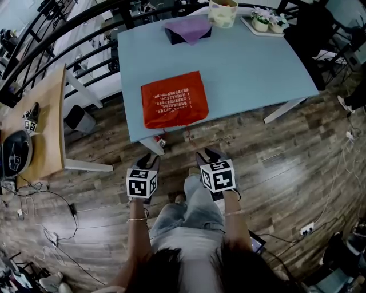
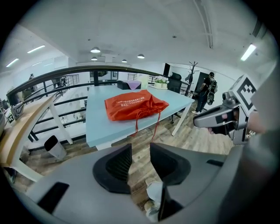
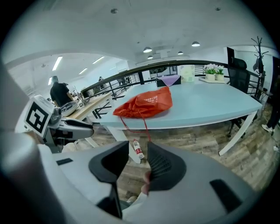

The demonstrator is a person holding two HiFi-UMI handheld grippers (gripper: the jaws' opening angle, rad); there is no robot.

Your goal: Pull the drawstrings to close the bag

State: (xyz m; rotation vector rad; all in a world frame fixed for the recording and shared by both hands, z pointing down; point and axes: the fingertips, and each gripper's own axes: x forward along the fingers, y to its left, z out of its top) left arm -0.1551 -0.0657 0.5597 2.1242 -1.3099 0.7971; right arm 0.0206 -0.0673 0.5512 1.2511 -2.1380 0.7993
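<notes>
The bag's (image 1: 174,99) white print is too small to read, and its gathered mouth, at the edge nearest your grippers, is bunched so you cannot see whether any gap is left. The two drawstrings (image 3: 145,127) hang off that edge. They are thin and hard to trace from the head view, and in each gripper view their lower ends run down behind the jaw tips.

The bag lies flat on the bench (image 1: 246,63), ahead of and above both grippers and well apart from them. Your left gripper (image 1: 147,160) and right gripper (image 1: 207,155) sit side by side low over your lap, each with its jaws spread and only floor between them.

A small bottle (image 1: 160,143) lies on the floor just ahead of the left gripper, by the bench leg. Far beyond the bag, a purple cloth (image 1: 189,30) hides most of a dark box, with a cup (image 1: 223,12) and a tray of flowers (image 1: 264,23) to its right.
</notes>
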